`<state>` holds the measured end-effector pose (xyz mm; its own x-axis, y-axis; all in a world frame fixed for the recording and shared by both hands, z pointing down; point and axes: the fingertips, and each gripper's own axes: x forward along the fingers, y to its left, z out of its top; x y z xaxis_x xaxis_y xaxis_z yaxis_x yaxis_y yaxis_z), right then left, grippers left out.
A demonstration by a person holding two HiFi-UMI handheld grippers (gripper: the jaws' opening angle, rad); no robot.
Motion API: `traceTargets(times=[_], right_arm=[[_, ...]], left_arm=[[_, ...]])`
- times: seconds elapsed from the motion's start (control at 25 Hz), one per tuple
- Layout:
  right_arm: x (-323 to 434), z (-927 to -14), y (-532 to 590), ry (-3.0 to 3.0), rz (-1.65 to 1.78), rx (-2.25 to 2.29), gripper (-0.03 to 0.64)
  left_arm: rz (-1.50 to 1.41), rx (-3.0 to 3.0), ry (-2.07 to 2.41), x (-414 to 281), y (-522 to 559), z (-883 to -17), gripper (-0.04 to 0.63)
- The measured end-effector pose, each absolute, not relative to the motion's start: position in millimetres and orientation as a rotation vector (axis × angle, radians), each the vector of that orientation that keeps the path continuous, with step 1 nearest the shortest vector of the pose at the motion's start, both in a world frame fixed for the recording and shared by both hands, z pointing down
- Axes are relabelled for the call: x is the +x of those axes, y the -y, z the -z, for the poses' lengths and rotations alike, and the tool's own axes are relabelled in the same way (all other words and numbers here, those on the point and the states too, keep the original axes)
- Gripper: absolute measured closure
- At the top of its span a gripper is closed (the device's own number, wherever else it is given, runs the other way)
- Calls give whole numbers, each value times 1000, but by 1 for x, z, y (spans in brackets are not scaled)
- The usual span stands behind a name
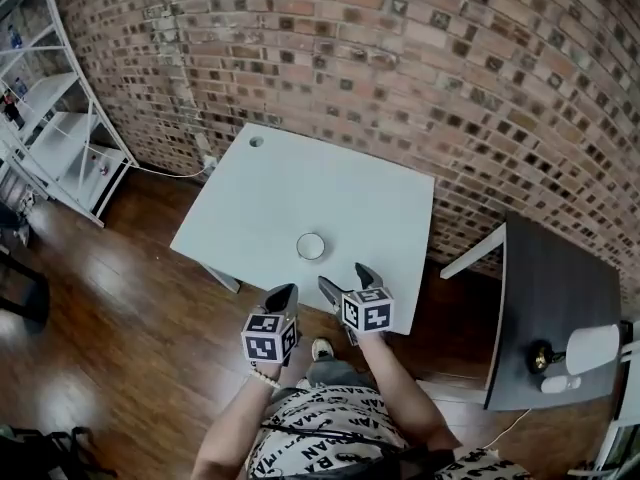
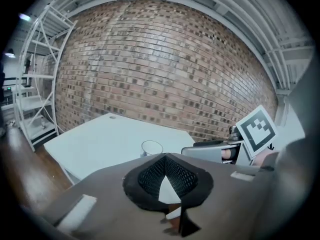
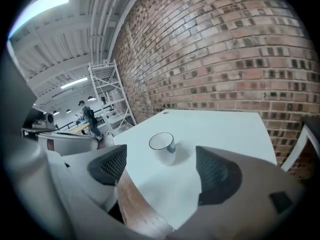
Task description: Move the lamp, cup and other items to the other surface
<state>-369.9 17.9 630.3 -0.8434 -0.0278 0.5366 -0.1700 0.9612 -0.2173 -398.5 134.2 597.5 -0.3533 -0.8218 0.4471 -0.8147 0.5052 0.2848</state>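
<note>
Standing upright on white table (image 1: 350, 193), 1 empty cup (image 1: 311, 246)

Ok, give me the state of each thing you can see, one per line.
cup: upright on the white table, looks empty, not held.
right gripper: open, nothing between its pads, cup ahead of it.
left gripper: shut, empty.
lamp: on the dark table, not held; upright or lying, can't tell.
</note>
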Motion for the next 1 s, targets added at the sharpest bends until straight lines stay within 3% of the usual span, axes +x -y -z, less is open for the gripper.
traceTargets(times=[0.2,0.32,1.0], right_arm=[[-416,-656,-24,2500,-202,36,170],[-443,-672,-26,2471,-118,-15,130],[-500,-726,-30,2370,-62,-71,138]], left_arm=[[41,1240,2243,-423,-139,-609,589],[40,1203,2255,-436,-138,-616,589],[65,1061,2305,-475,-145,-636,589]])
